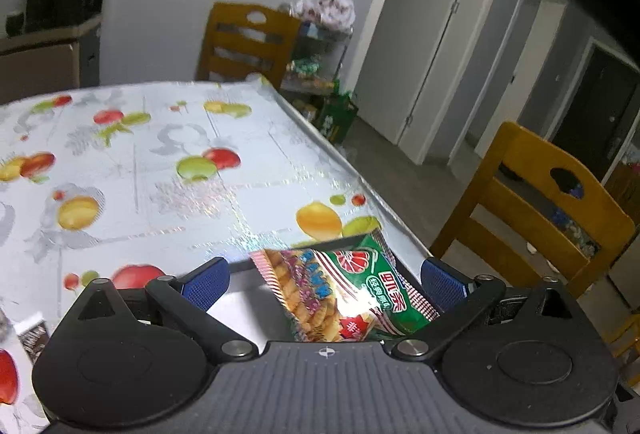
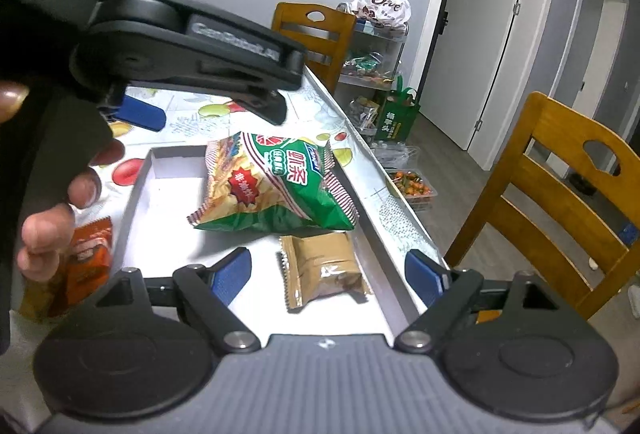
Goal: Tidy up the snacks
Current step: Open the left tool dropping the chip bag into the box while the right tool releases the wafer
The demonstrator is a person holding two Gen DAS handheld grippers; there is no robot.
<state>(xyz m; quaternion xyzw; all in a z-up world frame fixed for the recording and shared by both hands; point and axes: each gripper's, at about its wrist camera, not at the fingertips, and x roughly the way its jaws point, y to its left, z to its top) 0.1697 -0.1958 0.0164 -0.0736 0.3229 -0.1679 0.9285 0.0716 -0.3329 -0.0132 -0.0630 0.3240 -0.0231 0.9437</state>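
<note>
A green and red chip bag [image 2: 276,186] lies at the far end of a shallow white tray [image 2: 138,186] on the fruit-print table. A brown packet [image 2: 324,270] lies flat in the tray nearer me, between the wide-apart fingers of my right gripper [image 2: 328,268]; the blue pads do not touch it. My left gripper [image 2: 204,114] hovers open above the chip bag, held by a person's hand [image 2: 48,242]. In the left wrist view the left gripper [image 1: 324,270] stands open, with the chip bag [image 1: 344,290] below it and the tray [image 1: 240,298] beneath.
An orange packet [image 2: 88,258] lies on the table left of the tray. The table edge [image 2: 384,202] runs close along the tray's right side. Wooden chairs [image 2: 560,202] [image 1: 248,38] stand beside and behind the table. A snack cart [image 2: 372,66] and a floor container [image 2: 412,184] are beyond.
</note>
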